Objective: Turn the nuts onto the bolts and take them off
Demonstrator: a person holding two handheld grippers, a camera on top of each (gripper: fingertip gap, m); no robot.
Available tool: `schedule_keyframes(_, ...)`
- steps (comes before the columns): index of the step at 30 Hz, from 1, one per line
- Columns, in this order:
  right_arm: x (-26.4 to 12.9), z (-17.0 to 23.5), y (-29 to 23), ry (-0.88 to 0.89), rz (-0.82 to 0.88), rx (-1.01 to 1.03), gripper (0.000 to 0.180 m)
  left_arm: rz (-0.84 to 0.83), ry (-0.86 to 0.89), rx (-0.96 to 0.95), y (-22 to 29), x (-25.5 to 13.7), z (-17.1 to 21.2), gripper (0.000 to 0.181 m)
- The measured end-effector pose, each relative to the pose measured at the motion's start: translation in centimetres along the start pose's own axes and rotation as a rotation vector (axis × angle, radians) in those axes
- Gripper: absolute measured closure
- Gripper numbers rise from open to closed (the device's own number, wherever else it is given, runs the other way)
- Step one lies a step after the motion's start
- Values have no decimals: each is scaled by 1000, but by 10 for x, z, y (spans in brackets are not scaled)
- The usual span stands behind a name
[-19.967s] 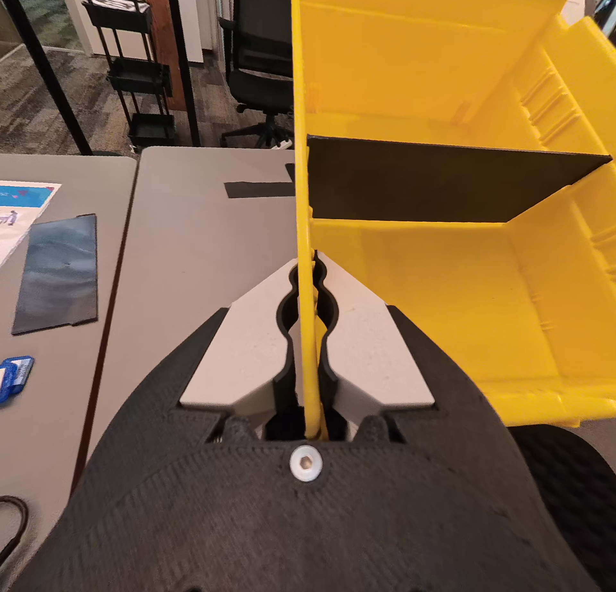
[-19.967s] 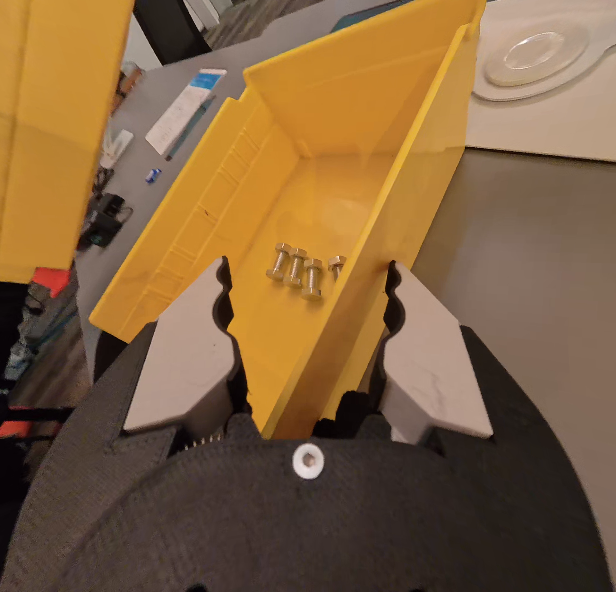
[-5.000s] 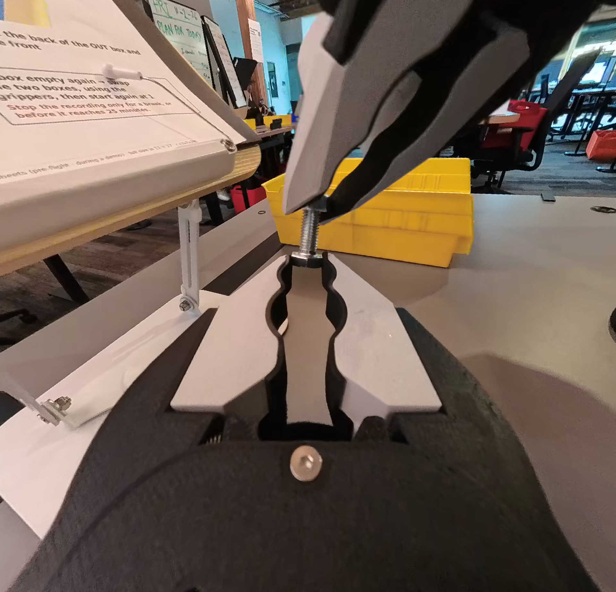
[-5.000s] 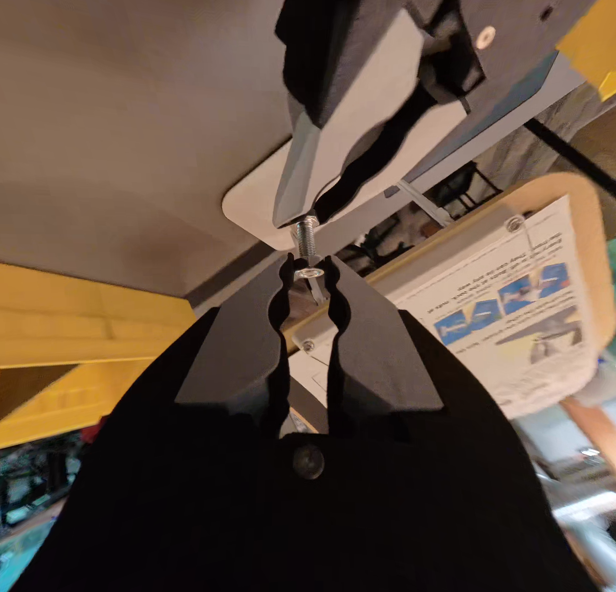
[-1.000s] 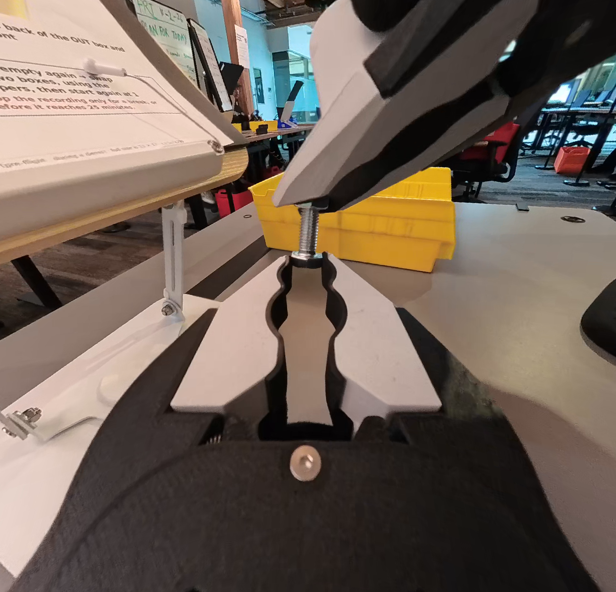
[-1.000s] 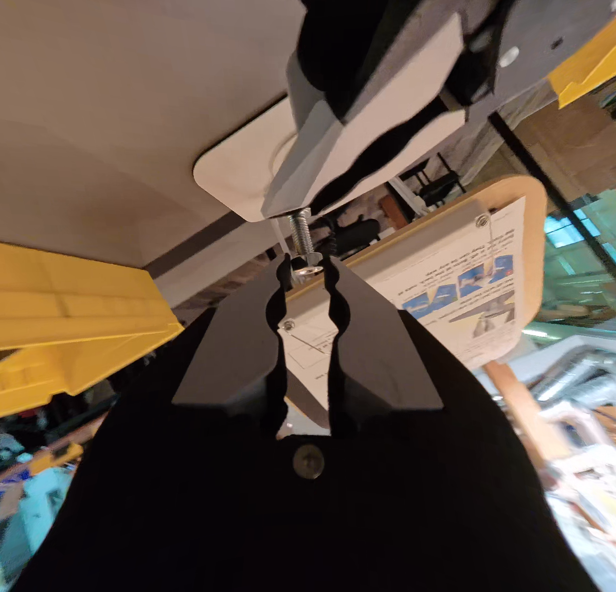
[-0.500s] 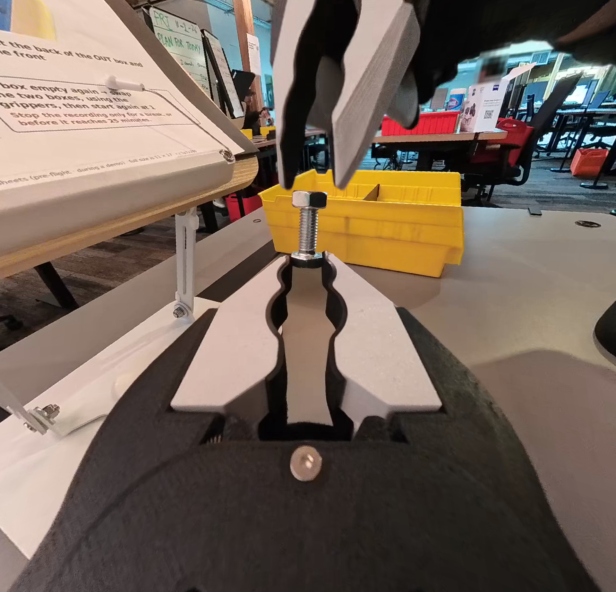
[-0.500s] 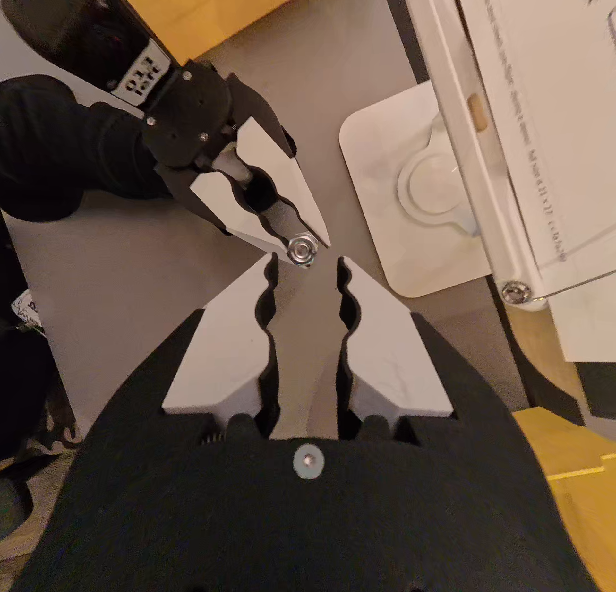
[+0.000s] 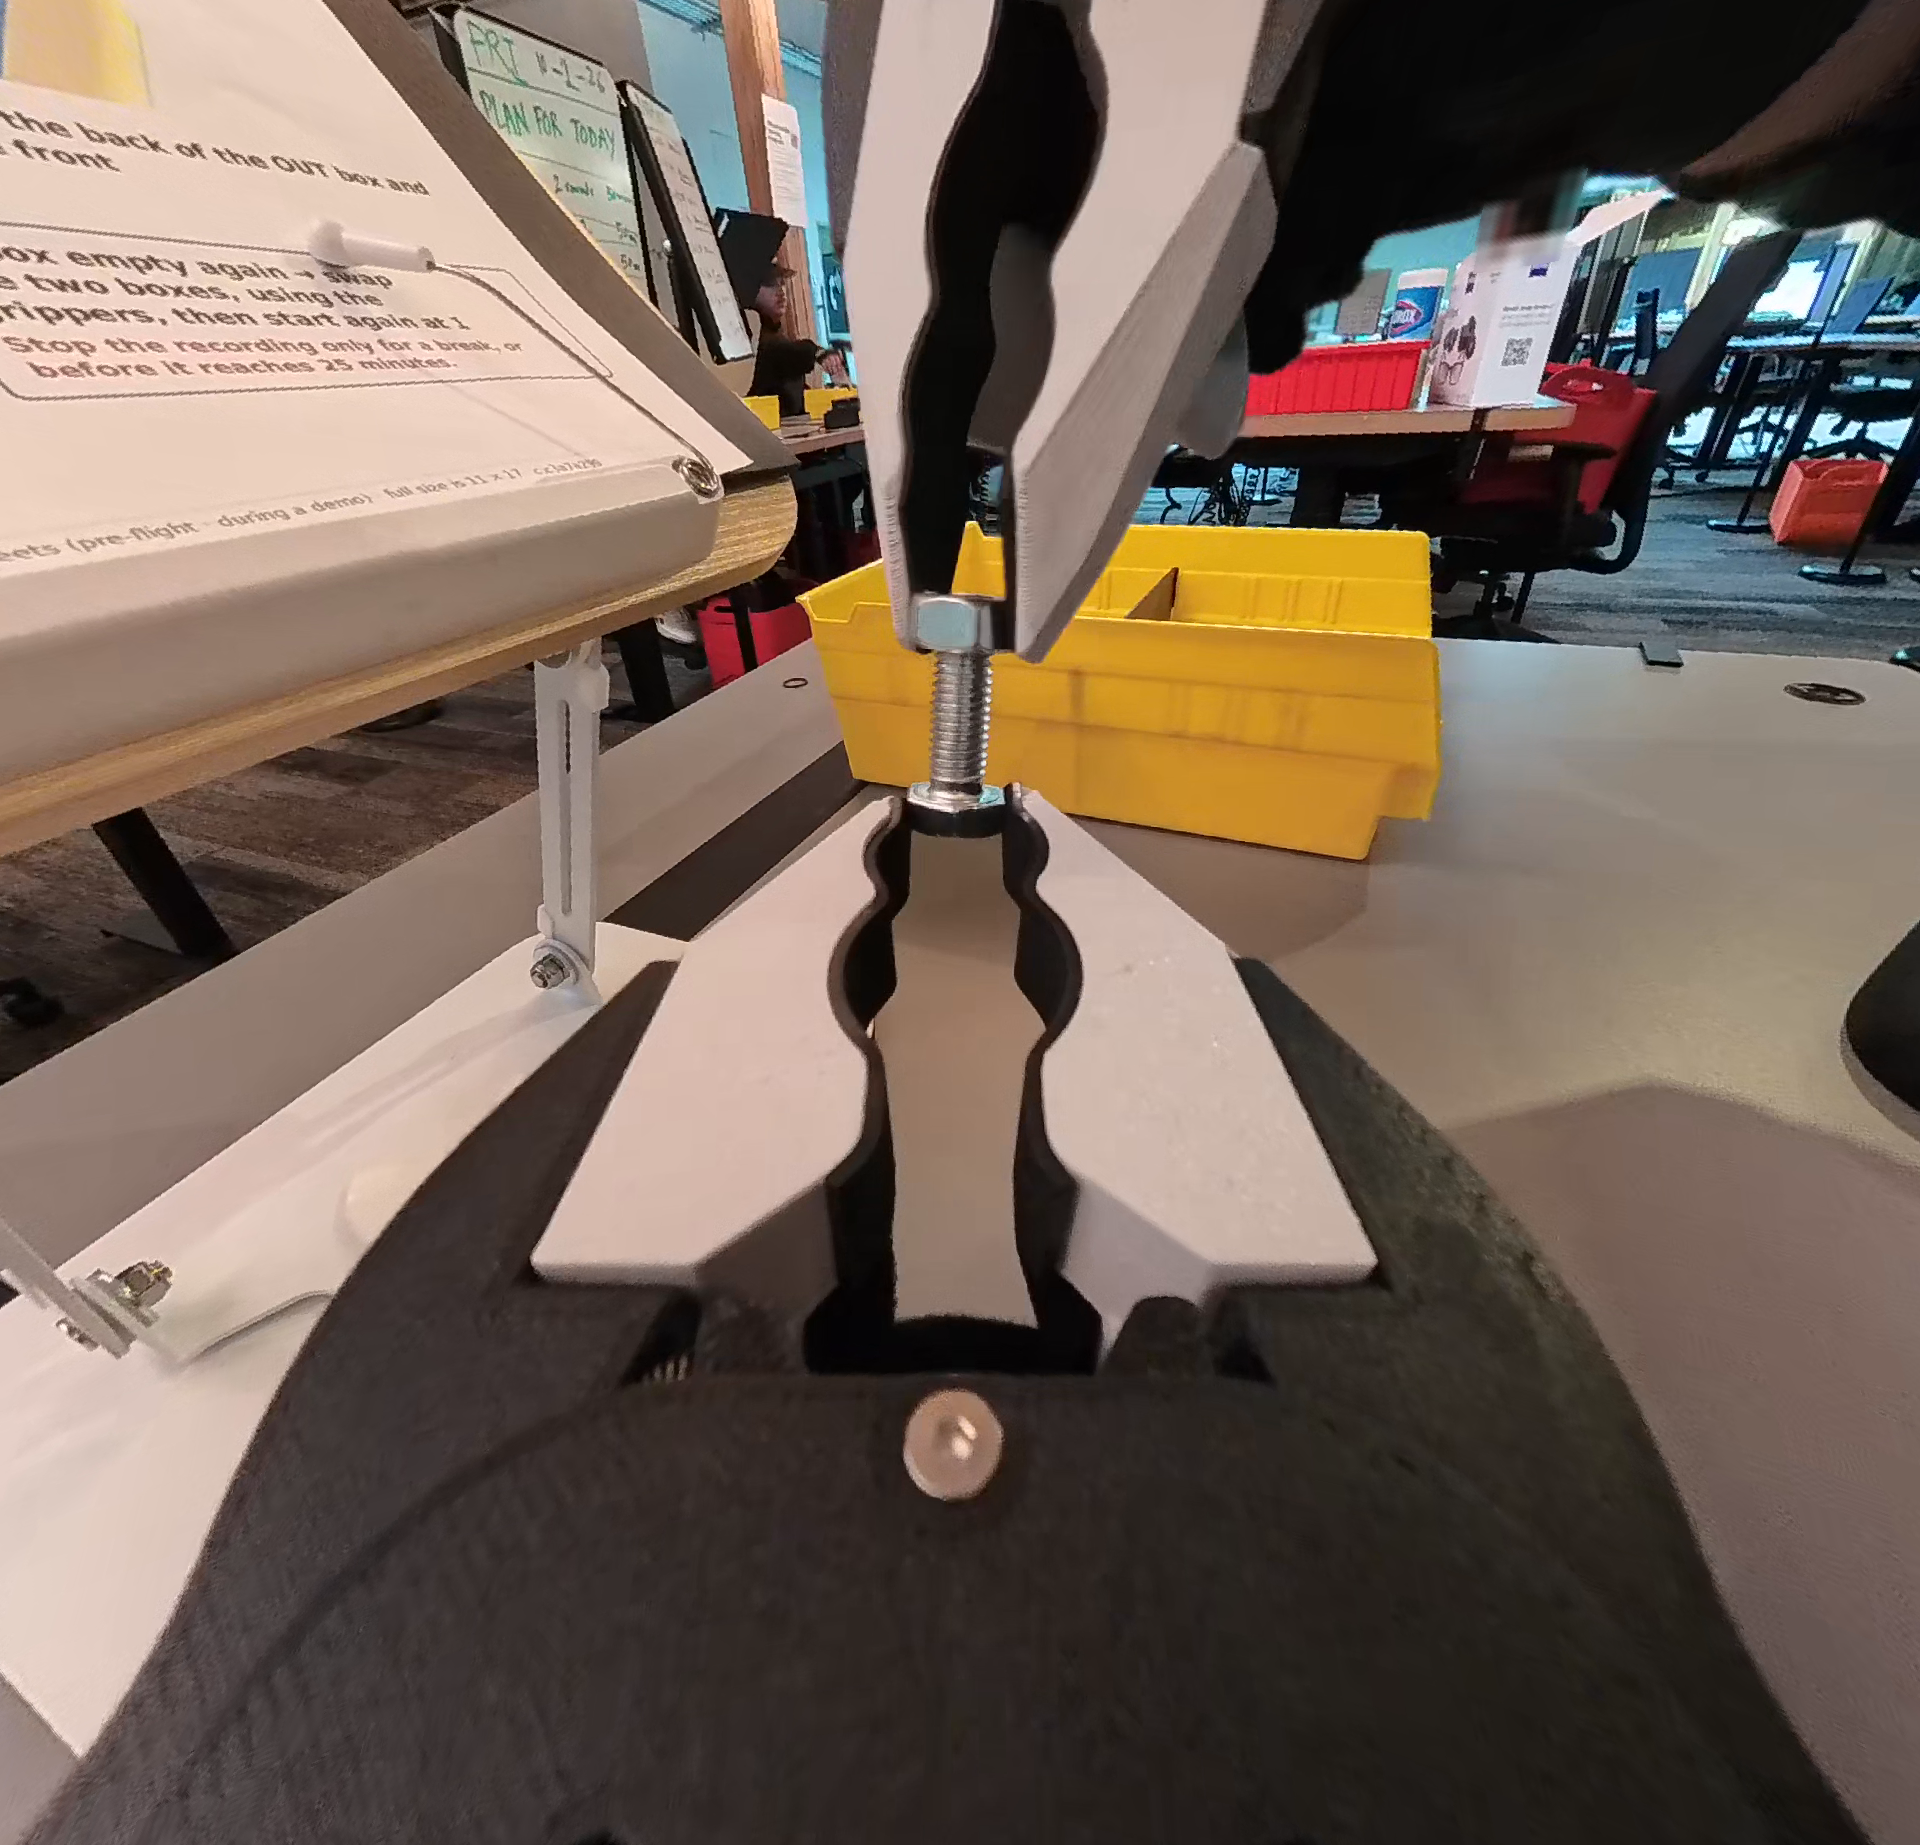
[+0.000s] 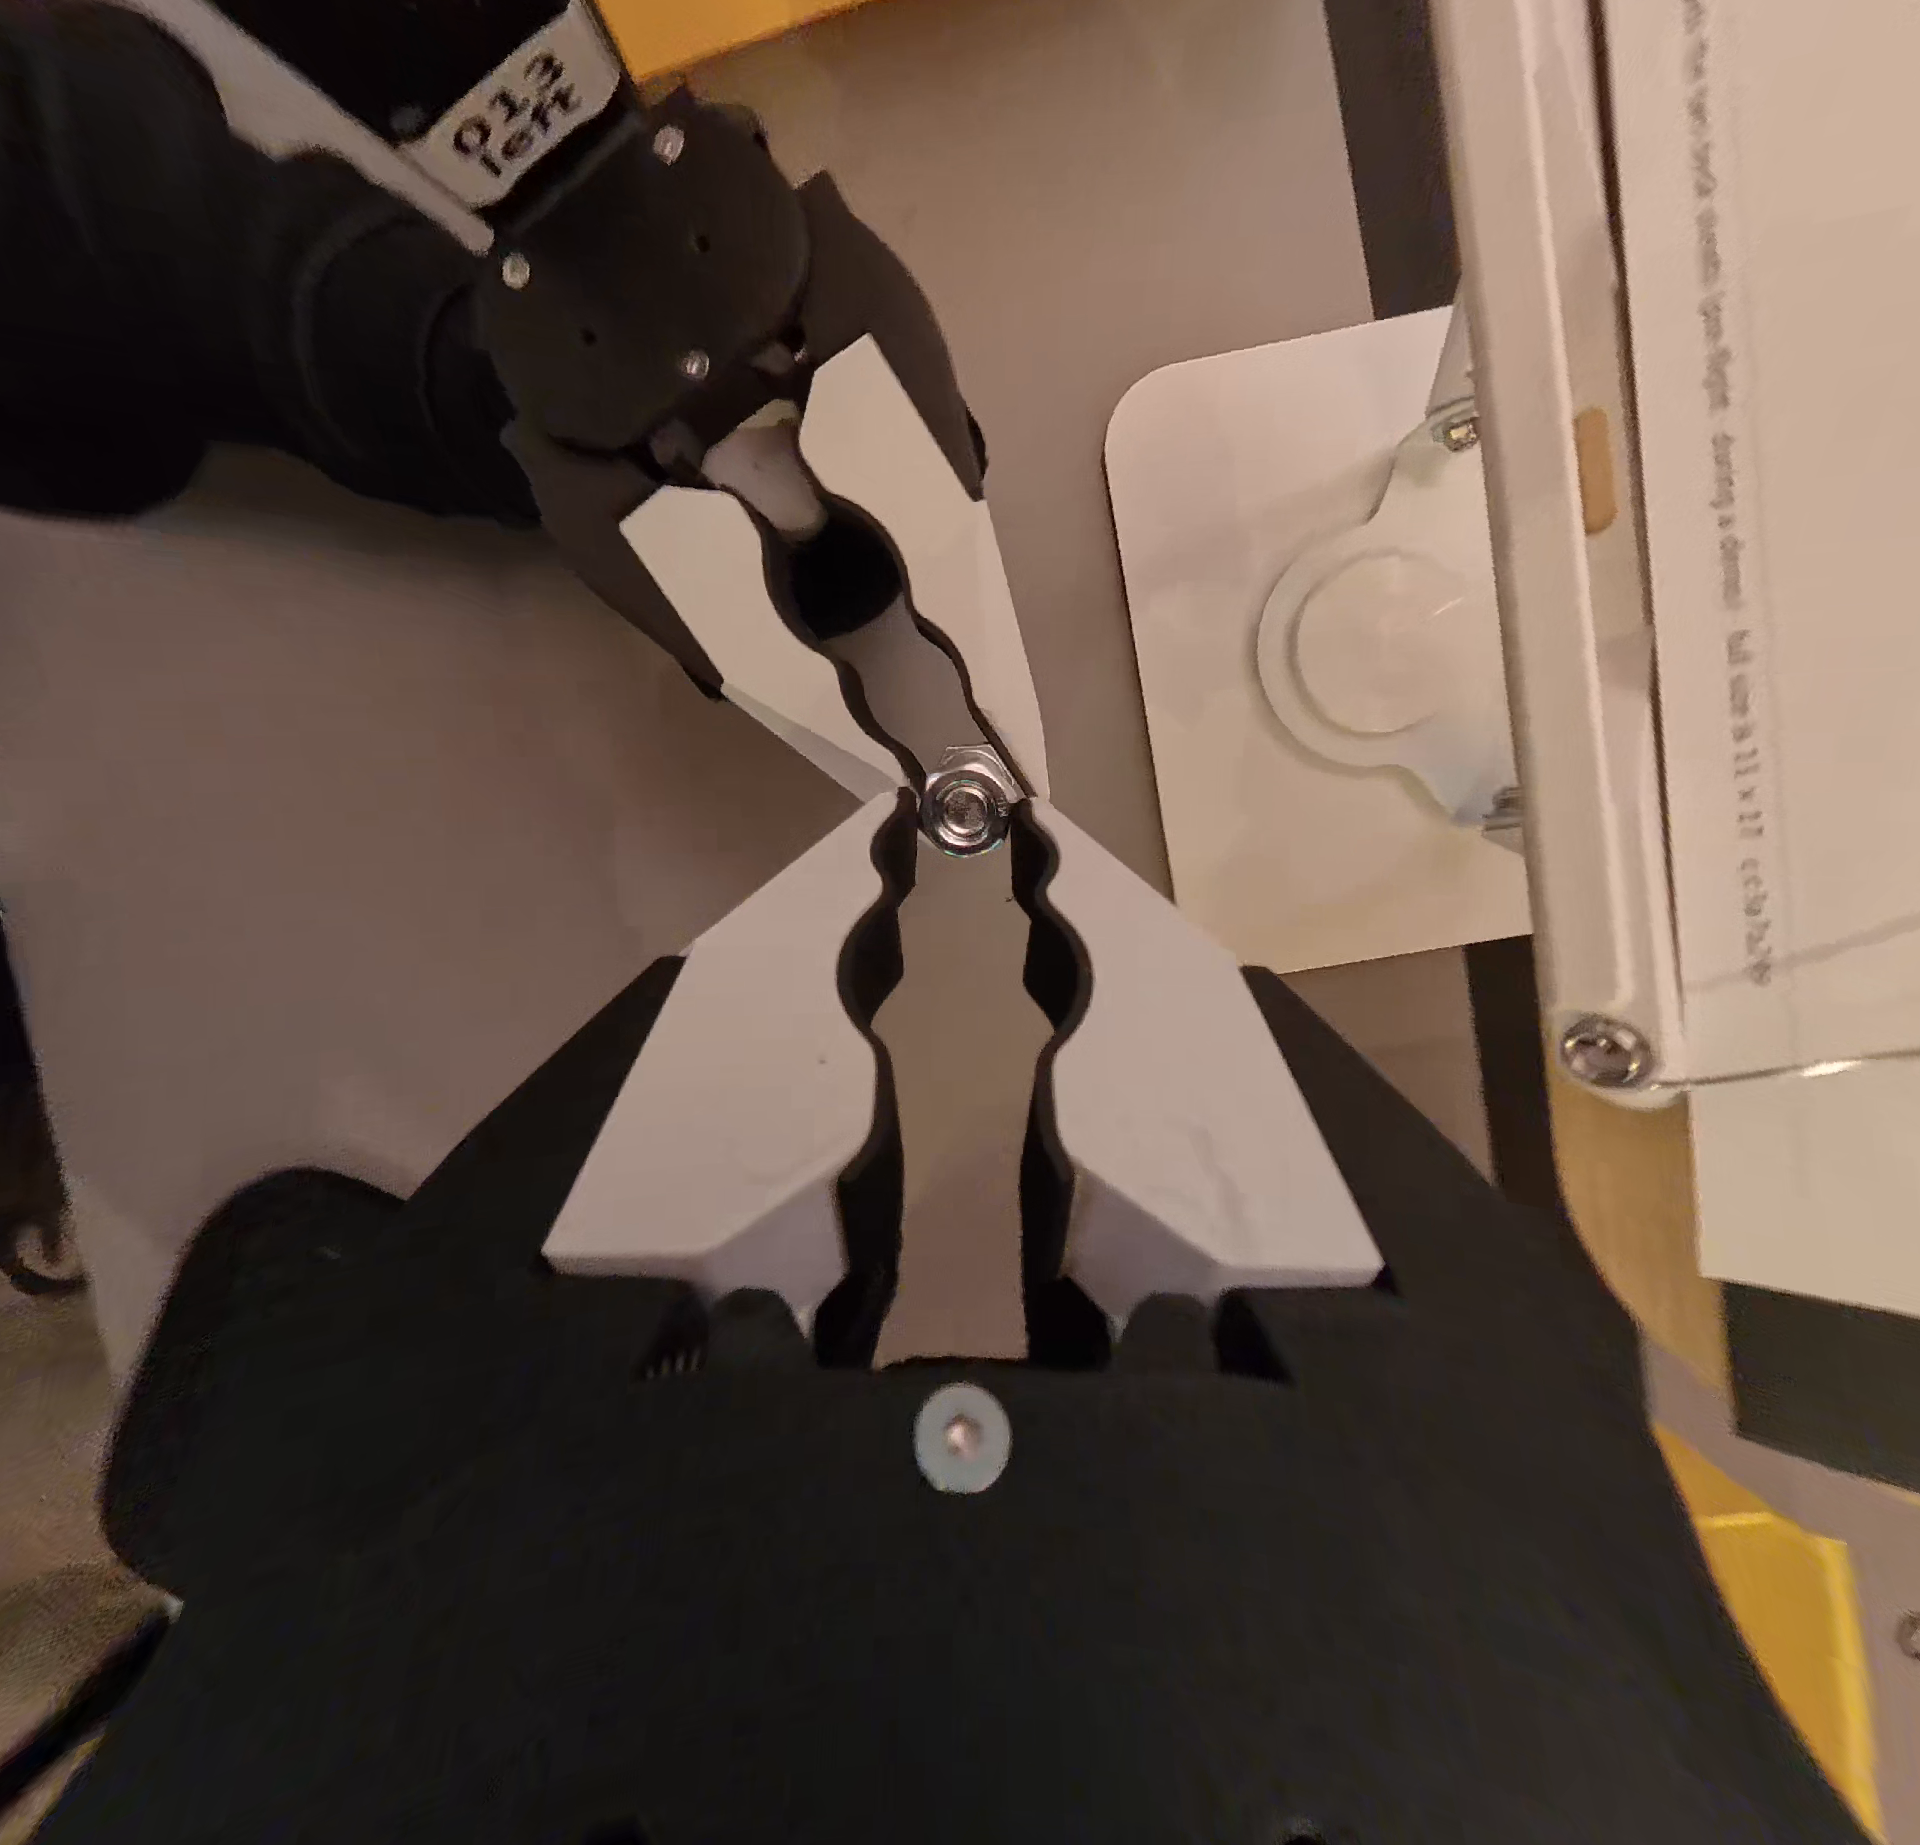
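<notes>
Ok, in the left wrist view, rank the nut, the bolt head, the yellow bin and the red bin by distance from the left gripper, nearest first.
1. Nut: held at the left gripper's fingers.
2. Bolt head: just above, in the right gripper.
3. Yellow bin: behind, on the table.
4. Red bin: far back, right.

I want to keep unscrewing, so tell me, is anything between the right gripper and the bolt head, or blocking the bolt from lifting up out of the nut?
Nothing visible. The right gripper is closed on the bolt head, the left gripper pinches the nut, and only open air surrounds the threads; the yellow bin sits farther back.
</notes>
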State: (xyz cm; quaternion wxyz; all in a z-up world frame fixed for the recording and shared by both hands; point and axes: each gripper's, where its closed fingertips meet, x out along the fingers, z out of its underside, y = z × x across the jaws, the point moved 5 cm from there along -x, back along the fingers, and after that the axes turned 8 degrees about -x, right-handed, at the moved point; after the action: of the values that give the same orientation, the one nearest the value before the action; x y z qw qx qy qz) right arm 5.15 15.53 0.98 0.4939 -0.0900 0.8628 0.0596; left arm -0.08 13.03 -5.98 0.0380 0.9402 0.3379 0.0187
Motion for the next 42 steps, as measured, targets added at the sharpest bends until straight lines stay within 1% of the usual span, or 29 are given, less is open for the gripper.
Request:
schedule_keyframes(4, 1, -3, -2, -96, 16, -220, 163, -1, -8, 5, 0, 1, 2, 165)
schedule_keyframes(12, 4, -8, -9, -336, 139, -818, 164, -2, -9, 0, -2, 0, 2, 165)
schedule_keyframes(15, 5, -9, -12, -430, 189, -1003, 165, 5, -8, -5, -1, -1, 2, 165)
schedule_keyframes(17, 6, -9, -14, -503, 246, -1133, 164, 9, -3, -10, -2, -1, 1, 165)
schedule_keyframes(20, 10, -9, -17, -662, 374, -1398, 164, 20, 8, -33, -2, -2, 0, 165)
schedule_keyframes(22, 13, -10, -21, -755, 443, -1540, 164, 25, 5, -38, -2, -2, 0, 165)
schedule_keyframes(24, 15, -10, -22, -789, 492, -1626, 164, 23, 6, -41, -3, -2, 1, 165)
schedule_keyframes(26, 15, -10, -21, -782, 523, -1654, 164, 25, 17, -58, -5, -3, 0, 165)
schedule_keyframes(27, 15, -9, -21, -768, 520, -1643, 164, 27, 16, -58, -5, -4, 0, 165)
schedule_keyframes(28, 15, -9, -21, -748, 511, -1608, 152, 26, 14, -51, -4, -3, 0, 165)
schedule_keyframes(29, 14, -10, -21, -718, 513, -1557, 136, 22, 16, -48, -4, -3, -1, 165)
schedule_keyframes(31, 11, -9, -19, -654, 474, -1405, 142, 22, 20, -47, -4, -3, -2, 165)
schedule_keyframes(32, 8, -9, -19, -603, 441, -1292, 140, 16, 18, -41, -4, -4, -2, 165)
schedule_keyframes(34, 2, -10, -19, -464, 374, -1045, 146, 6, 20, -40, -6, -5, -2, 165)
schedule_keyframes(35, -2, -9, -18, -405, 330, -905, 146, 2, 23, -41, -7, -5, -3, 165)
schedule_keyframes(36, -5, -8, -14, -359, 297, -751, 144, -1, 24, -41, -8, -6, -3, 165)
schedule_keyframes(38, -8, -2, -5, -292, 235, -464, 146, -4, 26, -41, -8, -5, -3, 165)
schedule_keyframes(40, -9, 2, 0, -186, 172, -224, 151, -6, 24, -37, -7, -5, -3, 165)
schedule_keyframes(42, -6, 2, 2, -74, 80, -12, 143, -6, 19, -31, -6, -4, -2, 165)
